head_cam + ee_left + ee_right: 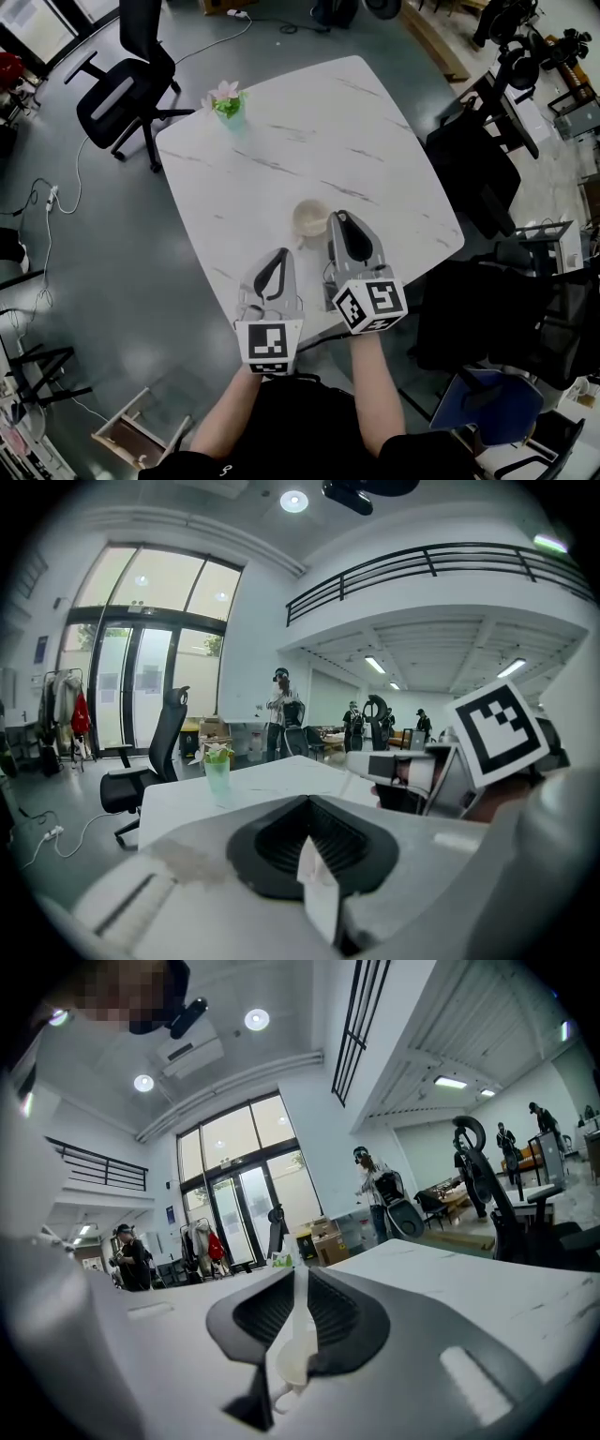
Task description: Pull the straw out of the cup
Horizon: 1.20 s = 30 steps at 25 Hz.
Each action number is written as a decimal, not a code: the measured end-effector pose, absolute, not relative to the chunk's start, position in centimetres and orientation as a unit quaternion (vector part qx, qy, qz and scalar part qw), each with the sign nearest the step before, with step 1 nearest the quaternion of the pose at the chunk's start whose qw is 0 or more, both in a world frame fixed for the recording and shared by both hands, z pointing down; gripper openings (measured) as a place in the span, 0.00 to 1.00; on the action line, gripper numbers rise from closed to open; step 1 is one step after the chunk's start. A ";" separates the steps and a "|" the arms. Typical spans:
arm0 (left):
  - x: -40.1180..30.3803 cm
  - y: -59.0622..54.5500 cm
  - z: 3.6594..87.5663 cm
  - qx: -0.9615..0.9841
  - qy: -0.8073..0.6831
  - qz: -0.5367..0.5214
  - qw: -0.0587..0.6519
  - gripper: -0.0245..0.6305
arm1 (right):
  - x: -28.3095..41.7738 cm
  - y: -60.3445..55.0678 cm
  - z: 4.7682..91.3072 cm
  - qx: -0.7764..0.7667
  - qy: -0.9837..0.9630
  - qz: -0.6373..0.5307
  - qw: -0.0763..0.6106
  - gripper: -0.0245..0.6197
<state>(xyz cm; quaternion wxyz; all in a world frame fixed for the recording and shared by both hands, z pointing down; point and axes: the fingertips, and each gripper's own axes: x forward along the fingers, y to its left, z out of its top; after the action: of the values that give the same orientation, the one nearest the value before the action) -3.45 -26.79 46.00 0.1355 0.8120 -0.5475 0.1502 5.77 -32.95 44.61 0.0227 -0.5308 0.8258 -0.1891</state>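
A pale cup (308, 218) stands on the white marble table (281, 141) near its front edge. My right gripper (336, 219) hangs just right of the cup's rim, raised above the table. In the right gripper view its jaws (298, 1275) are shut on a thin translucent straw (292, 1358) that runs down between them. My left gripper (278, 255) is lower left of the cup and apart from it. In the left gripper view its jaws (307, 803) meet at the tips with nothing held. That view shows the right gripper (403, 771) to its right, and neither gripper view shows the cup.
A small green cup of flowers (228, 101) stands at the table's far left corner. Around the table are a black office chair (127, 84) at far left, dark chairs (473, 178) on the right and a blue chair (492, 403). People stand far off in the hall.
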 end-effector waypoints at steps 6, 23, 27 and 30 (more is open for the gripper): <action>-3.5 -26.1 44.0 0.812 -0.555 0.136 0.119 0.04 | 5.3 -30.8 41.0 -0.516 0.843 -0.151 0.026 0.11; -2.8 -22.8 39.1 0.814 -0.568 0.099 0.073 0.04 | 6.2 -23.9 35.5 -0.503 0.860 -0.079 0.008 0.10; -2.2 -22.0 38.3 0.817 -0.565 0.091 0.066 0.04 | 6.5 -22.5 34.9 -0.502 0.862 -0.069 0.010 0.10; -1.8 -21.6 37.5 0.818 -0.566 0.089 0.055 0.04 | 6.9 -21.9 34.4 -0.501 0.863 -0.063 0.012 0.10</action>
<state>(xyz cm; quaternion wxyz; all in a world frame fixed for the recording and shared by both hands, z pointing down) -1.78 -21.57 37.49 0.0551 0.8179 -0.5657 0.0893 6.86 -21.94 34.43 0.0123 -0.5011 0.8630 -0.0632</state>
